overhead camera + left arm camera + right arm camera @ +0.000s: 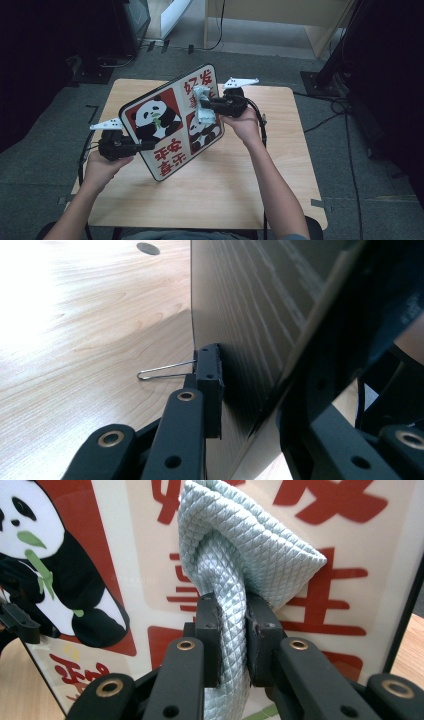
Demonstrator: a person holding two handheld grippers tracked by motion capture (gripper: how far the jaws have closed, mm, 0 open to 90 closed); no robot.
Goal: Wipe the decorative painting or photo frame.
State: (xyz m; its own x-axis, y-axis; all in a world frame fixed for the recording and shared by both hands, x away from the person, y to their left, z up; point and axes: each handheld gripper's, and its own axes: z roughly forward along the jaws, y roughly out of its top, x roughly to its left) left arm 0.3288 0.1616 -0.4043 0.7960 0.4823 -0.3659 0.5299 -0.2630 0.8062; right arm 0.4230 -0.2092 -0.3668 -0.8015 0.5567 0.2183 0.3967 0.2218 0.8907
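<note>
Tilted panda board [172,122] blocks your path across mid-table, bare tabletop [220,195] near you passable, right side free too.

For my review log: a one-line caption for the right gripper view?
Right gripper pinches a folded pale-blue cloth against the panda board.

One panda board [172,122], clamped at its edge by the left gripper [145,145]. One pale blue cloth [240,555], pinched in the right gripper [232,630] against the board's face. Two pandas printed there. One desk [280,165] beneath both grippers.
</note>
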